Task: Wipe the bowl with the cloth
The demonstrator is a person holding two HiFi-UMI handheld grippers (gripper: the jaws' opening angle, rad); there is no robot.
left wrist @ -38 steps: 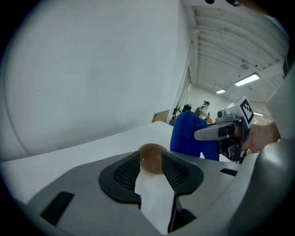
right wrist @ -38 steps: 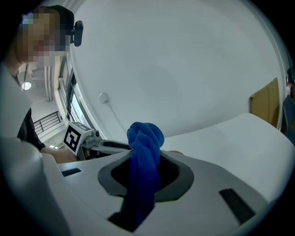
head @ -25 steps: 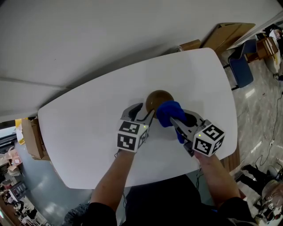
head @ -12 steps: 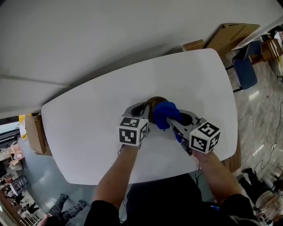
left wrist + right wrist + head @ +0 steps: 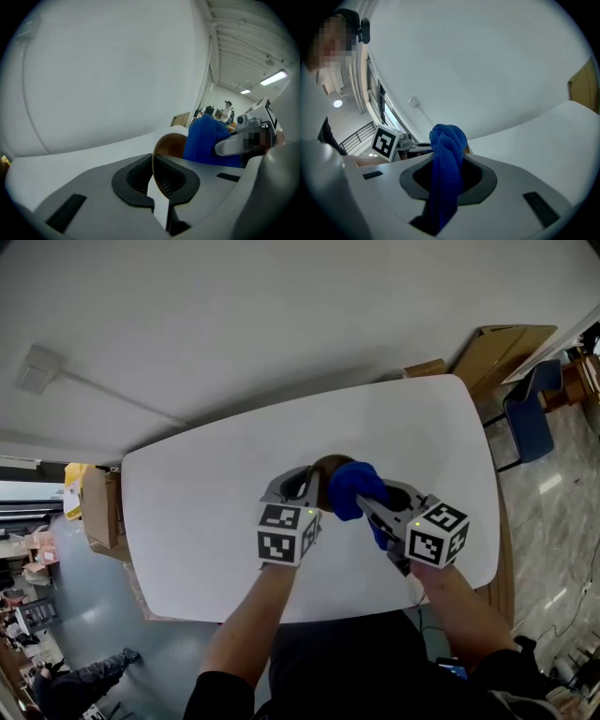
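Note:
A brown bowl (image 5: pixel 325 466) is held tilted above the white table (image 5: pixel 206 521). My left gripper (image 5: pixel 314 487) is shut on its rim; its jaws have just been closing, with the thin rim (image 5: pixel 169 143) between the pads. A bunched blue cloth (image 5: pixel 352 486) hangs from my right gripper (image 5: pixel 372 500), which is shut on it. The cloth (image 5: pixel 206 140) rests against the bowl's right side. In the right gripper view the cloth (image 5: pixel 447 159) fills the gap between the jaws and hides most of the bowl.
Cardboard boxes (image 5: pixel 96 512) stand on the floor off the table's left end. More cardboard (image 5: pixel 497 348) and a blue chair (image 5: pixel 528 418) are beyond its right end. The table's near edge runs just under my forearms.
The left gripper's jaws, open beside the bowl a second ago, have closed on its rim. Both grippers have risen, with the bowl and the cloth in them.

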